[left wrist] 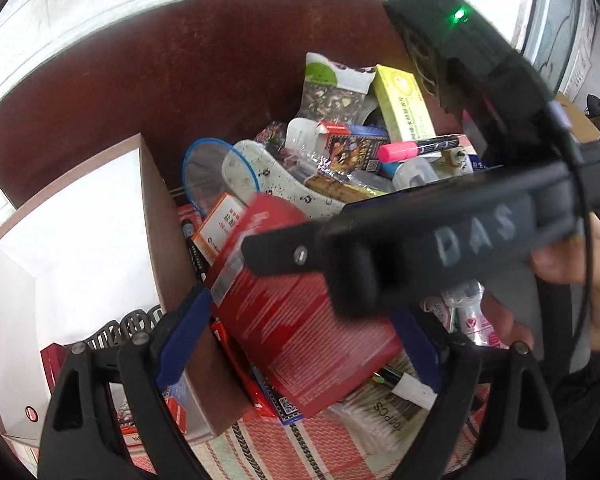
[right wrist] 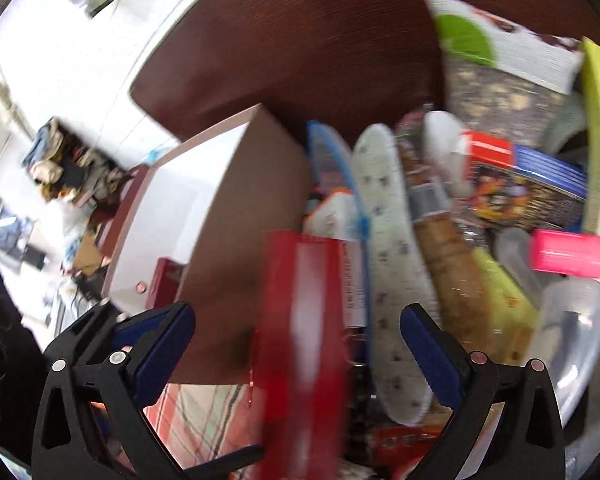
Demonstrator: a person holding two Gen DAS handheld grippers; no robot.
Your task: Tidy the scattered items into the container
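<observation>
Standing beside the table, I see a red box (left wrist: pixel 300 332) tilted over the heap of clutter, its long axis running from up near the cardboard container (left wrist: pixel 100 248) down toward the striped cloth (left wrist: pixel 284 452) at the near edge. The left gripper (left wrist: pixel 300 340) has its blue-padded jaws spread wide on either side of that box, one pad near the container's brown wall, the other out on the far side; I cannot tell whether either pad touches it. The right gripper (right wrist: pixel 298 344) also stands wide open, and in its own blurred view the red box (right wrist: pixel 304 340) sits edge-on right between its fingers, lengthwise along them. Seen from the left camera, the right tool crosses over the top of the box, so both hands are about equally close; whether the box is resting on the pile or being propped by a finger is unclear. The container lies just to the left of the box, its white interior open and mostly bare, with a small red item low inside. Behind, an insole (left wrist: pixel 284 176), a pink marker (left wrist: pixel 404 152), a yellow box (left wrist: pixel 404 108) and a snack bag (left wrist: pixel 332 88) crowd the tabletop. My guess is the coming move turns on closing across the box's narrow faces and swinging it leftward over the wall.
</observation>
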